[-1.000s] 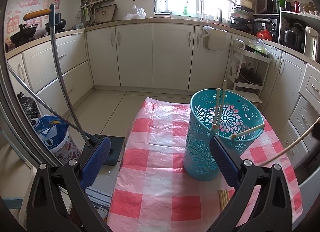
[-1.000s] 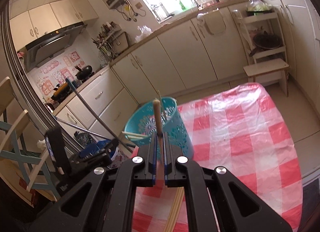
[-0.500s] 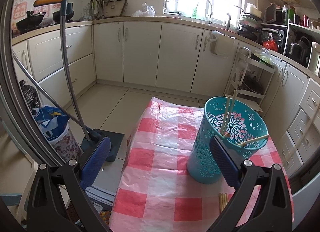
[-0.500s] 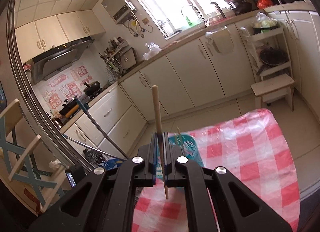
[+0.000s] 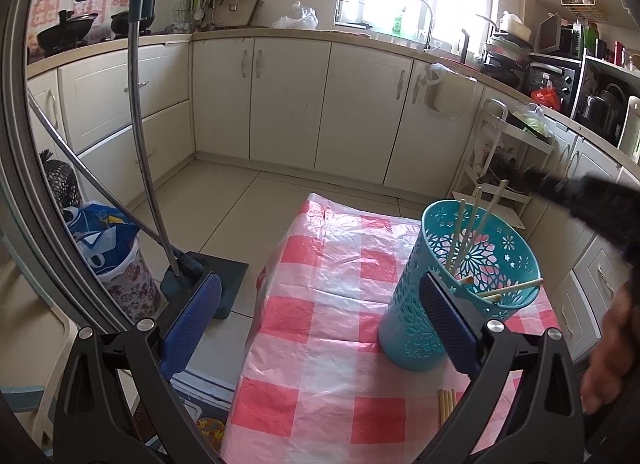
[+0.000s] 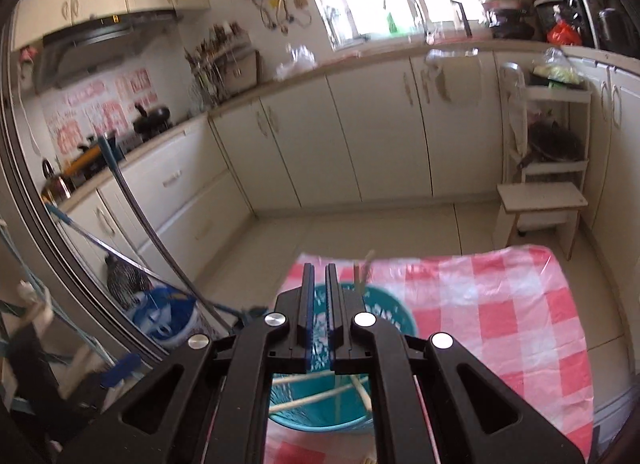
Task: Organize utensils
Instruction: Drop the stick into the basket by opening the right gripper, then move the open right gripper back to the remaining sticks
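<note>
A teal openwork basket (image 5: pixel 460 288) stands on the red-checked tablecloth (image 5: pixel 340 256) with several wooden chopsticks (image 5: pixel 476 219) in it, some upright, some lying across the rim. More chopsticks (image 5: pixel 446 410) lie on the cloth in front of it. My left gripper (image 5: pixel 320 320) is open and empty, with its right pad in front of the basket's near side. My right gripper (image 6: pixel 319 276) hovers over the basket (image 6: pixel 394 314), shut, with no chopstick between its pads. One chopstick (image 6: pixel 362 270) stands just right of them. In the left wrist view the right gripper is a dark blur (image 5: pixel 580 199) above the basket.
A person's hand (image 5: pixel 612 344) is at the right edge. A long-handled dustpan (image 5: pixel 208 276) and a bin with a blue bag (image 5: pixel 108 240) stand on the floor left of the table. A white step stool (image 6: pixel 540 207) stands beyond the table's far corner.
My right gripper swung in over the basket. The chopstick that stood between its pads is no longer there, and one more chopstick stands upright in the basket. The left gripper only rolled slightly.
</note>
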The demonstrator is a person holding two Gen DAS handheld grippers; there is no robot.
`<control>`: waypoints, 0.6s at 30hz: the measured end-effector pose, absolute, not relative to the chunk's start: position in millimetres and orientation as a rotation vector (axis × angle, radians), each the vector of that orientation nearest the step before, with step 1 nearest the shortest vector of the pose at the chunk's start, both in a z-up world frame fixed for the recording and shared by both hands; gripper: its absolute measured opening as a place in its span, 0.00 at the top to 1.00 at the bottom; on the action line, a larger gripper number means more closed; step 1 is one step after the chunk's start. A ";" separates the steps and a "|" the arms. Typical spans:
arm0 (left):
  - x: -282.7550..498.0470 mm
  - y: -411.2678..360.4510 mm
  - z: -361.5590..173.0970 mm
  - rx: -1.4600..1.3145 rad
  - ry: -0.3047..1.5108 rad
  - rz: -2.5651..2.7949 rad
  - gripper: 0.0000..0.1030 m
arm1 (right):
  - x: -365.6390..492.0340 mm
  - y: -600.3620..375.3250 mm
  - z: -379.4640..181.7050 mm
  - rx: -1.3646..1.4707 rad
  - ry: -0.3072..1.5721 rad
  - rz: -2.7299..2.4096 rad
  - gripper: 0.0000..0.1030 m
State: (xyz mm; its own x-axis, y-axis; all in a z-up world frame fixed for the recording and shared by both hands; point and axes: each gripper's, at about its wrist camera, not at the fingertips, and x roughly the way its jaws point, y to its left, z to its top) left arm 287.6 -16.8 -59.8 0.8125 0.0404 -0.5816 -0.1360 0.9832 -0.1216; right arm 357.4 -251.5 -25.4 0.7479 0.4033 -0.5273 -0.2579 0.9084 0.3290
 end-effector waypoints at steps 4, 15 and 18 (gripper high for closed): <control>287.4 -18.1 -60.7 -0.141 0.621 0.087 0.08 | 347.9 -251.0 -36.6 0.239 0.664 0.368 0.94; 280.8 -22.2 -77.5 -0.093 0.691 0.058 0.07 | 263.7 -272.7 -120.6 0.203 0.919 0.327 0.94; 279.8 -27.2 -87.7 -0.069 0.731 0.050 0.07 | 265.1 -267.2 -156.1 0.204 1.026 0.325 0.94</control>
